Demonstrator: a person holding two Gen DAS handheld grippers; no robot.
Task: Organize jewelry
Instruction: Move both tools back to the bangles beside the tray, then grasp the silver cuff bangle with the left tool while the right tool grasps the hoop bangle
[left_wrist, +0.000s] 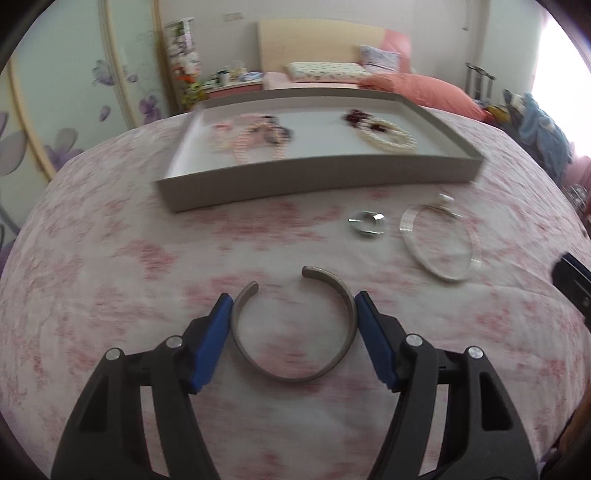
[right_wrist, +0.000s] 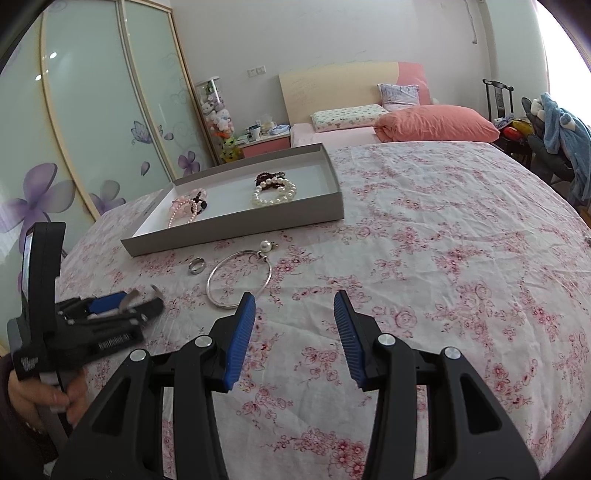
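A silver open cuff bracelet (left_wrist: 291, 378) sits between the blue pads of my left gripper (left_wrist: 294, 297), and both pads touch its sides just above the floral bedspread. In the right wrist view the left gripper (right_wrist: 140, 301) is at the far left with the cuff's ends (right_wrist: 127, 300) sticking out. A silver ring (left_wrist: 366, 221) (right_wrist: 196, 265) and a thin bangle with a pearl charm (left_wrist: 407, 225) (right_wrist: 270, 271) lie on the spread in front of the grey tray (left_wrist: 317, 173) (right_wrist: 236, 225). My right gripper (right_wrist: 295, 306) hovers open over the spread, holding nothing.
The tray holds white pearl bracelets (left_wrist: 388, 138) (right_wrist: 275, 194) and pink bead strands (left_wrist: 255, 140) (right_wrist: 184, 210). Pillows (right_wrist: 436, 123) lie at the head of the bed. A wardrobe with flower prints (right_wrist: 92, 129) stands on the left, and a chair with clothes (right_wrist: 561, 136) on the right.
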